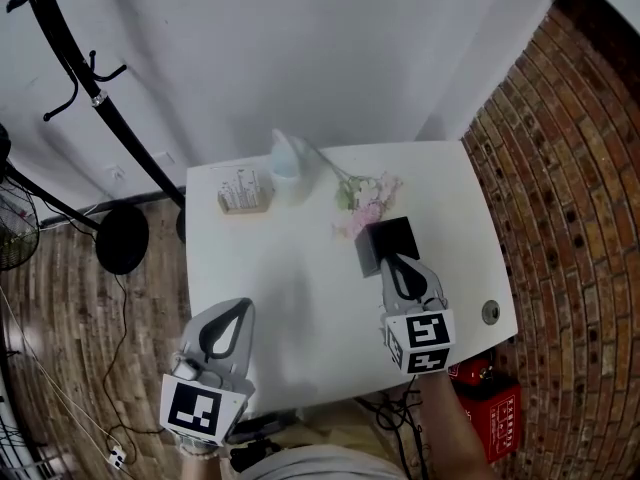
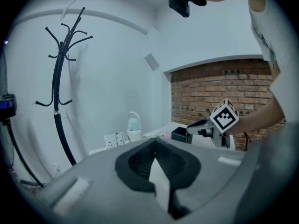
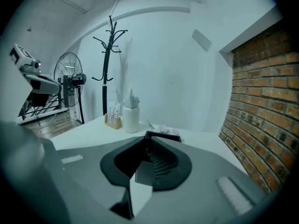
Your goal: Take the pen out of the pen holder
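A white table [image 1: 300, 288] was set against a white wall, with a brick wall [image 1: 570, 168] to its right and a black coat rack [image 1: 90, 78] at the left. One black pen holder [image 1: 388, 243] was seen standing upright on the right half of the table, its open mouth turned upward. The pen itself could not be made out in any view. Just behind the holder lay one bunch of pink flowers [image 1: 362, 200]. Farther back, one white bottle [image 1: 287, 168] and one card stand [image 1: 244, 190] were placed side by side; the print on the cards was too small to be read. Two grippers were held over the table. The right gripper [image 1: 393, 260] was brought to the holder's near rim with its jaws pressed together. The left gripper [image 1: 244, 306] was kept well apart, at the table's near left edge, its jaws likewise closed on nothing.
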